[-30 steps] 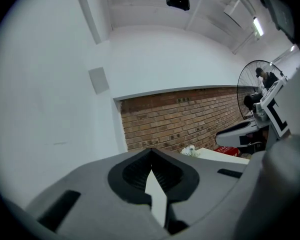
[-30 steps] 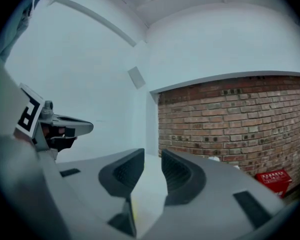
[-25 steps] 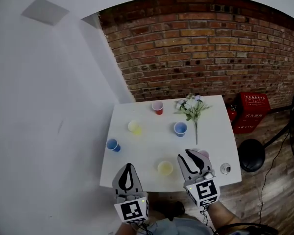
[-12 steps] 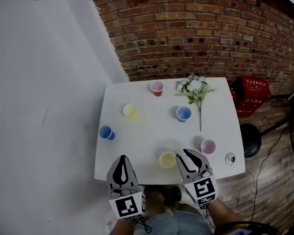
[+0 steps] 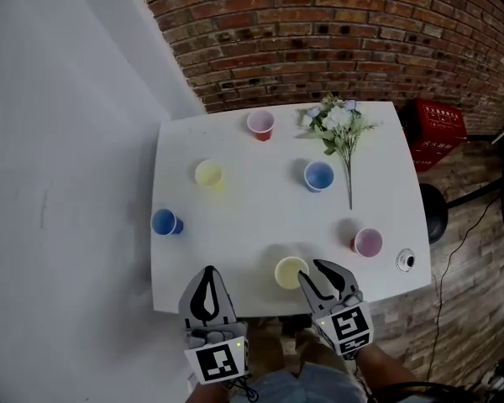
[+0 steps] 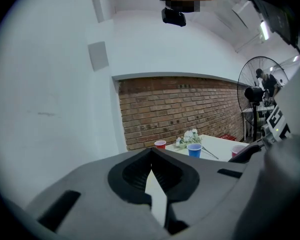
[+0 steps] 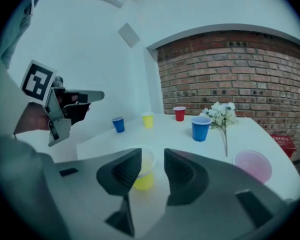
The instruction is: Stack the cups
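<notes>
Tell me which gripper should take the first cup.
Right, most likely. The right gripper sits just behind the near yellow cup, its jaws open and just widened, with nothing between them yet. The left gripper is shut with no cup close; the nearest blue cup stands farther off.

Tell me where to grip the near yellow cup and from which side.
Probably pinch across the body below the rim of the near yellow cup, coming level from the near edge of the table. It stands upright, tapering downward, with free space around it. The right gripper, whose jaws have just been opening, nothing between them, faces it.
</notes>
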`<state>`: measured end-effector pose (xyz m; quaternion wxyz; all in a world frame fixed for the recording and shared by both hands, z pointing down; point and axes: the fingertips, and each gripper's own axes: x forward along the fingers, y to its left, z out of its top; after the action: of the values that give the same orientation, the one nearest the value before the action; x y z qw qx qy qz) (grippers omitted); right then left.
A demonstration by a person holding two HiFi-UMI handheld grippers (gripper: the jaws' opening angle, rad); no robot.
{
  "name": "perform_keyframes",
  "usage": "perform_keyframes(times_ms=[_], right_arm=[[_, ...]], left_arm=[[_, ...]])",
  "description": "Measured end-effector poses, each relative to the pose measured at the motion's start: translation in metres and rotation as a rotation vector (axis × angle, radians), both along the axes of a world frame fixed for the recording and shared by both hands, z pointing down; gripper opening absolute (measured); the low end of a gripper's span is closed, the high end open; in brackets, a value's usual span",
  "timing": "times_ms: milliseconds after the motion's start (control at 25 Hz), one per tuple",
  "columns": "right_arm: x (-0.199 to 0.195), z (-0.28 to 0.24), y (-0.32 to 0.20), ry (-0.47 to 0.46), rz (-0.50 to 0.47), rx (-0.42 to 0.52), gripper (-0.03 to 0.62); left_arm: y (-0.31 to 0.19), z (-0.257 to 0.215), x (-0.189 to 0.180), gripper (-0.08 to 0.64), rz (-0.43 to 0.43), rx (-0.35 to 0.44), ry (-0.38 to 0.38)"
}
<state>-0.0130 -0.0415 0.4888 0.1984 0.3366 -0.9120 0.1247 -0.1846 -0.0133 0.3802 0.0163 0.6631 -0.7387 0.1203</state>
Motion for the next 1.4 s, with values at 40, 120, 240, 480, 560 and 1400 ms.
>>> perform_keyframes(times_ms=[40, 120, 240, 480, 560, 1400], right_arm=[[-0.002, 0.004, 0.0, 0.0, 0.003, -0.013, 0.15], [-0.004, 0.012, -0.002, 0.007, 0.009, -0.027, 0.15], [-0.006, 0.019, -0.004, 0.011, 0.027, -0.038, 0.149], [-0.007, 0.021, -0.008, 0.025, 0.048, -0.066, 0.15], [-0.008, 0.023, -0.007, 0.028, 0.045, -0.079, 0.149], [-0.007, 0.031, -0.009, 0.031, 0.165, -0.216, 0.037]], left_arm=[[0.0, 0.003, -0.004, 0.008, -0.001, -0.004, -0.005], [0.0, 0.008, -0.013, 0.008, -0.002, -0.005, -0.034], [0.004, 0.021, -0.022, 0.008, -0.01, -0.038, -0.047], [-0.006, 0.025, -0.021, 0.008, 0.002, -0.043, -0.009], [-0.007, 0.027, -0.021, 0.008, 0.009, -0.042, -0.017], [-0.017, 0.019, -0.026, 0.008, 0.021, -0.016, -0.015]])
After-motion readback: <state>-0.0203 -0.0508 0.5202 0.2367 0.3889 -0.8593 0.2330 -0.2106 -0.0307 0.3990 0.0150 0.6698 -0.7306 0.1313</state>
